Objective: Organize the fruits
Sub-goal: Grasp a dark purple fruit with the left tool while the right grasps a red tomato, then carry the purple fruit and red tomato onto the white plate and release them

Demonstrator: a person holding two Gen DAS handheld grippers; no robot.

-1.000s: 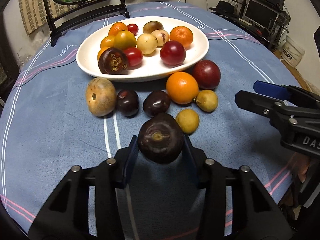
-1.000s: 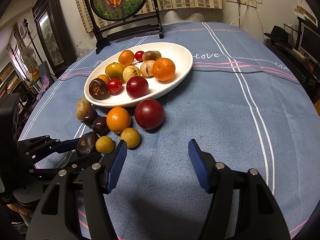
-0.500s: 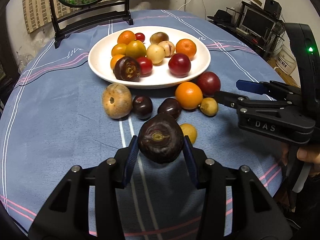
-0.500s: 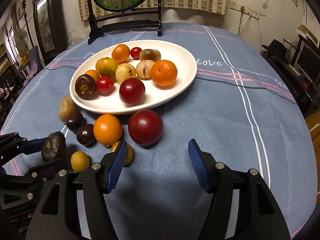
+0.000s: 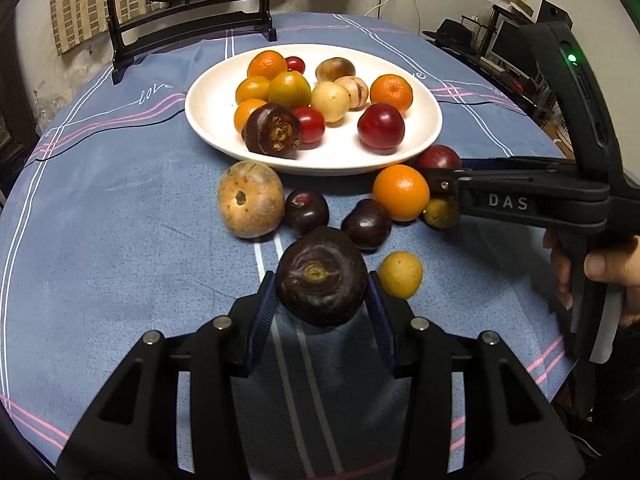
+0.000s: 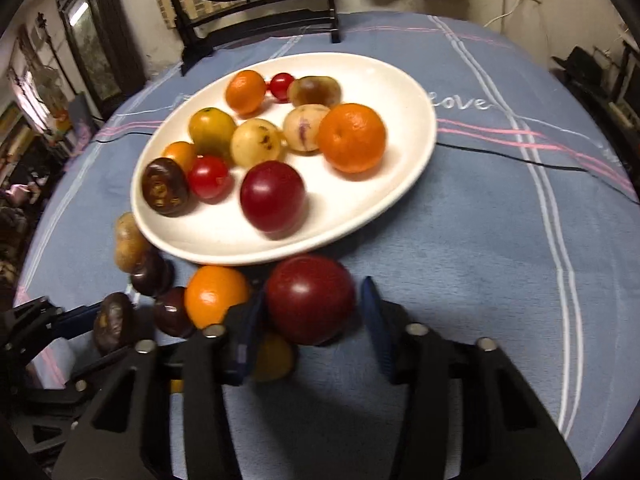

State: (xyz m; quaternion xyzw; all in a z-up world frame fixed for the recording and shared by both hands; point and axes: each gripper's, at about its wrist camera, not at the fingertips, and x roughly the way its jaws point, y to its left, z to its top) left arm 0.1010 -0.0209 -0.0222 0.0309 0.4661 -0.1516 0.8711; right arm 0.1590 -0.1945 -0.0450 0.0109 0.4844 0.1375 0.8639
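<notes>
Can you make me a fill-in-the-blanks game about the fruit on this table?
1. The left gripper is holding a dark ____ fruit.
2. The right gripper is closing around a big ____ fruit.
3. Most fruit sits on a ____ plate.
4. The tablecloth is mostly ____.

Missing words: purple; red; white; blue
</notes>
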